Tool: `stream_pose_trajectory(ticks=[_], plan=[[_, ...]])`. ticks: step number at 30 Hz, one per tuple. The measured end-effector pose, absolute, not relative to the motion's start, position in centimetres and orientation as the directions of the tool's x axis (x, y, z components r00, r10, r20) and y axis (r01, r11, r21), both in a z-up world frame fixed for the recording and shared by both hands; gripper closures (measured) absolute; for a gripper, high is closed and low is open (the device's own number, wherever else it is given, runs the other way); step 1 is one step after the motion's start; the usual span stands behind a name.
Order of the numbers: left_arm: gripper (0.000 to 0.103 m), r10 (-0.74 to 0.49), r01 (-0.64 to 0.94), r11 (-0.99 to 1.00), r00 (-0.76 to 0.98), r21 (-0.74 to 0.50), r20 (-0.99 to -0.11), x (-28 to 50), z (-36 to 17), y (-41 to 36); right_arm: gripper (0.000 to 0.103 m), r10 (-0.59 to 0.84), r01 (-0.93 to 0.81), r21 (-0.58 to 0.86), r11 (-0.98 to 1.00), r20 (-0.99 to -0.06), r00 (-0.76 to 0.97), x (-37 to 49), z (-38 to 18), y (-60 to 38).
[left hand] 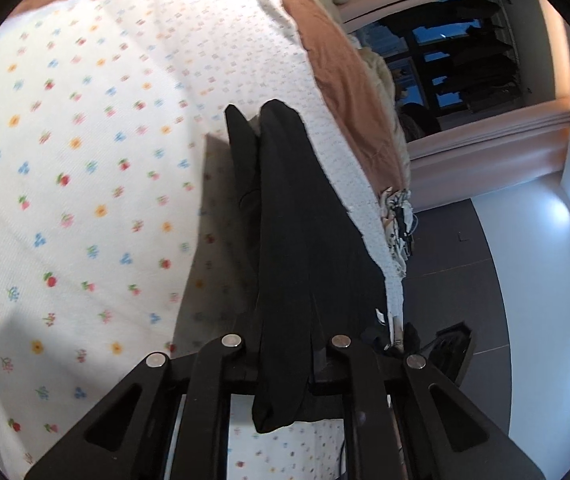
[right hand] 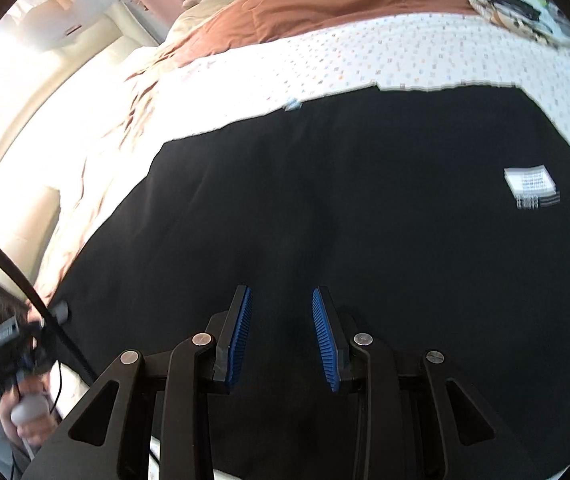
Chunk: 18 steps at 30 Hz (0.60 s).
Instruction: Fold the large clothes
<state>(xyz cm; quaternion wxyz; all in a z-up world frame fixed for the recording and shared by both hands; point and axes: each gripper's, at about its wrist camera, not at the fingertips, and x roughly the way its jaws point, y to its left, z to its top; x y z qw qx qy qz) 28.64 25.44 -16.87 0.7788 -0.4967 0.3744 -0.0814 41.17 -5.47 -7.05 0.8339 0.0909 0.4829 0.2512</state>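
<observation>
A large black garment (right hand: 345,208) lies spread on a white flowered sheet (right hand: 405,60), with a white label (right hand: 531,182) at its right. My right gripper (right hand: 281,320) is open and empty, its blue pads (right hand: 241,336) hovering just over the black cloth. My left gripper (left hand: 285,344) is shut on a fold of the black garment (left hand: 297,220), which hangs bunched over its fingers above the flowered sheet (left hand: 65,180). The left fingertips are hidden by the cloth.
An orange-brown blanket (right hand: 325,4) covers the far part of the bed. A patterned item (right hand: 509,0) lies at the bed's far right. The left gripper and its hand (right hand: 21,360) show at the right wrist view's lower left. A dark window (left hand: 457,52) and grey floor (left hand: 457,264) lie beyond the bed edge.
</observation>
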Motion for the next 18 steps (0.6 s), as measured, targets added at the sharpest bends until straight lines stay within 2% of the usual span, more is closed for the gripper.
stream_pose_trajectory(ticks=[8, 18], plan=[[0.089, -0.529, -0.149, 0.514, 0.720, -0.845, -0.449, 30.1, -11.9, 23.5, 0.074, 0.547, -0.322, 0.447, 0.834, -0.747, 0.378, 36.8, -10.5, -6.2], [0.089, -0.571, -0.035, 0.590, 0.689, -0.807, -0.447, 32.0, -6.5, 18.8, 0.074, 0.591, -0.273, 0.524, 0.807, -0.723, 0.357, 36.0, -13.9, -6.9]])
